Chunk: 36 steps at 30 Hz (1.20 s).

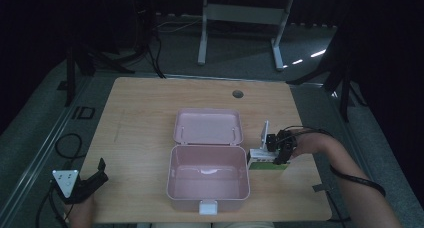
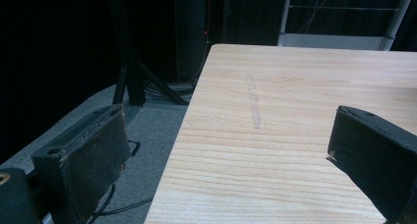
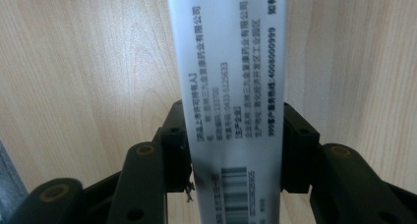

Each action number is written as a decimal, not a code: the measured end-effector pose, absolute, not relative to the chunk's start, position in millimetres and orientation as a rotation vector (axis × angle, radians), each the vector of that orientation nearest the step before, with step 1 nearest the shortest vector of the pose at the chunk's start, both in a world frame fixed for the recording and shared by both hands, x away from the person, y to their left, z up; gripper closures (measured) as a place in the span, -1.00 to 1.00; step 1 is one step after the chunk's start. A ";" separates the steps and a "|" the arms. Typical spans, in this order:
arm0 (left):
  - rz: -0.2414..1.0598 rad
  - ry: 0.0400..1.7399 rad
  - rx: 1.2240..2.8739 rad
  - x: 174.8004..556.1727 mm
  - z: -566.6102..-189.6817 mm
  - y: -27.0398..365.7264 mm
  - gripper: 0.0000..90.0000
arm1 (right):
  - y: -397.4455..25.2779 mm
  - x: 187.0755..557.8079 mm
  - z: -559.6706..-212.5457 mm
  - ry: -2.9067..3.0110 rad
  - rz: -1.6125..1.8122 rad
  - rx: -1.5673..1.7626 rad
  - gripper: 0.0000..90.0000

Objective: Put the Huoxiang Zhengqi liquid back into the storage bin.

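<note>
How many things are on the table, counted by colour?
Pink: 1, the open lunch box
White and green: 1, the carton held in the right gripper
Total: 2
The left gripper holds nothing.

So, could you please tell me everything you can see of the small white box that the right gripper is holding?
The white box is a slim carton, seemingly cardboard, printed with dark Chinese text, a phone number and a barcode near its lower end. The right gripper is shut on it, one black jaw pressed against each long side. In the high view it sits just right of the open pink case, above the wooden table, with a green face and a raised white flap. Whether it touches the table is unclear.
</note>
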<state>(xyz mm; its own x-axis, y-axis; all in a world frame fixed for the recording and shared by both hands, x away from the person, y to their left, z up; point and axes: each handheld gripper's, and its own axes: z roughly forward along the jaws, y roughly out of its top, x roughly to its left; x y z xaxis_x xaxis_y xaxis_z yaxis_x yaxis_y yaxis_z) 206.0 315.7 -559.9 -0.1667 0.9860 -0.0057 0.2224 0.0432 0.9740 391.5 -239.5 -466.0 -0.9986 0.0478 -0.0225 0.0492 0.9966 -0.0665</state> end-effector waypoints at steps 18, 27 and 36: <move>1.202 1.519 1.271 205.9 -559.9 315.5 -0.95 | -238.2 376.0 -462.8 3.161 -0.120 -0.004 0.39; 1.204 1.523 1.270 205.8 -559.9 315.6 -0.95 | -244.8 351.3 -455.8 3.156 -0.071 -0.024 0.39; 1.203 1.526 1.270 206.1 -559.9 315.4 -0.95 | -252.3 328.8 -456.9 3.173 -0.066 -0.026 0.39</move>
<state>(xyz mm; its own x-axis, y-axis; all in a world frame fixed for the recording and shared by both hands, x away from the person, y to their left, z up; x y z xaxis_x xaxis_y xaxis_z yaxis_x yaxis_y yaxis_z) 206.1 315.4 -559.9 -0.1787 0.9839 -0.0036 0.2263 0.0447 0.9730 328.8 -252.3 -456.9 -0.9993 -0.0154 0.0327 -0.0167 0.9990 -0.0416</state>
